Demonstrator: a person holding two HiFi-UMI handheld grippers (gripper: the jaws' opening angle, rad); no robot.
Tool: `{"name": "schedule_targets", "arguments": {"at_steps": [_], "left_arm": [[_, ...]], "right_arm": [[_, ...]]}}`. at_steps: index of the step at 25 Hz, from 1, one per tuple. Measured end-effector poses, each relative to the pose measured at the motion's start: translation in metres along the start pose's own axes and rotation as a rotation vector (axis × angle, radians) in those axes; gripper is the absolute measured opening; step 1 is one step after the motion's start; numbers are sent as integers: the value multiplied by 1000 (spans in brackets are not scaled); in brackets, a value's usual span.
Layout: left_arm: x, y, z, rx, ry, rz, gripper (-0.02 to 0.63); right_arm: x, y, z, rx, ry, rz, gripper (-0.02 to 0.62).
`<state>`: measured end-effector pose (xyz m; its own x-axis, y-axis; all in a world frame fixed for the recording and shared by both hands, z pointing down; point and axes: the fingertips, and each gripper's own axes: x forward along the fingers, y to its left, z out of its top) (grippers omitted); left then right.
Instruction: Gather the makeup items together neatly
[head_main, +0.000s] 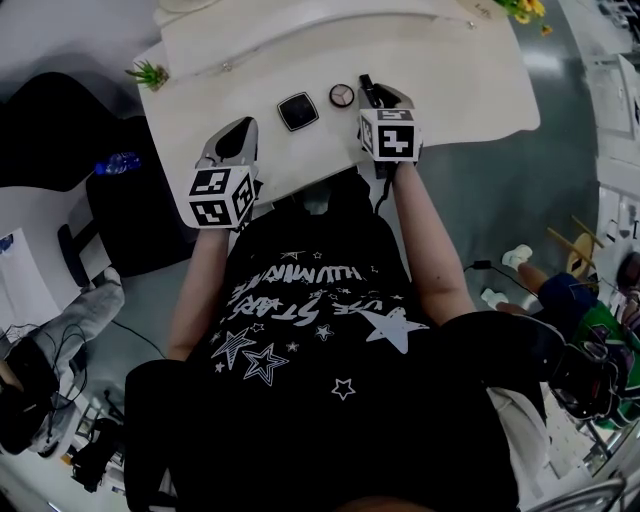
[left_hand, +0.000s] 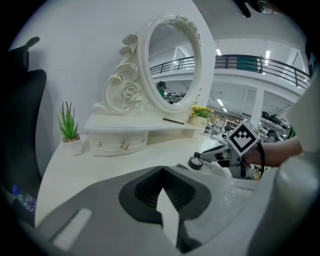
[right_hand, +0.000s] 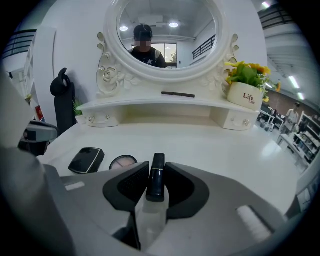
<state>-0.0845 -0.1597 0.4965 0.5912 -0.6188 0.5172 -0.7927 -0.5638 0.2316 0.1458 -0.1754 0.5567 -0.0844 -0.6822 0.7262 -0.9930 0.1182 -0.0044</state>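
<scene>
Table (head_main: 450, 80): makeup near front edge. L tongs (left_hand: 161, 172) closed, empty. R tongs (right_hand: 156, 169) clamped on lipstick (right_hand: 156, 182), just right of compacts. Square compact (head_main: 298, 111) and round compact (head_main: 342, 95) sit side by side. Best: lay lipstick close beside round one, parallel, release gently, it may roll. Lipstick's lower end hidden btwn pads; table contact unclear.

1 lipstick (right_hand: 156, 177), 1 sq compact (right_hand: 86, 160), 1 rnd compact (right_hand: 122, 162).

Left gripper (left_hand: 162, 170): jaws together, nothing between them. Right gripper (right_hand: 156, 166): jaws clamped on a black lipstick (right_hand: 156, 182) (tube lies along the jaws, end projecting past the tips). Both forearms extended forward, grippers pitched downward.
</scene>
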Motion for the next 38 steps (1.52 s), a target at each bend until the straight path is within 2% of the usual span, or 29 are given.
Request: {"name": "schedule_targets", "arguments": {"at_steps": [18,20,23,31,38], "left_arm": [[-8,-8,-2,-1,0,16,2],[-7,-9,-1,-2,-2,19,2],[-6,-9,2,-5,-5,25,2],[0,-4,22,-33,-61,70,2],[5,-5,41,-53,-108,116,2]], "right_arm": [[4,-2,-9,-70,26,-3,133],[4,-2,-7,-71,23,6,153],[2,-3,-2,-66,18,23,217],[-10,-17,31,-95,-32,45,224],[-15,-45,83,-112,-110,51,222]]}}
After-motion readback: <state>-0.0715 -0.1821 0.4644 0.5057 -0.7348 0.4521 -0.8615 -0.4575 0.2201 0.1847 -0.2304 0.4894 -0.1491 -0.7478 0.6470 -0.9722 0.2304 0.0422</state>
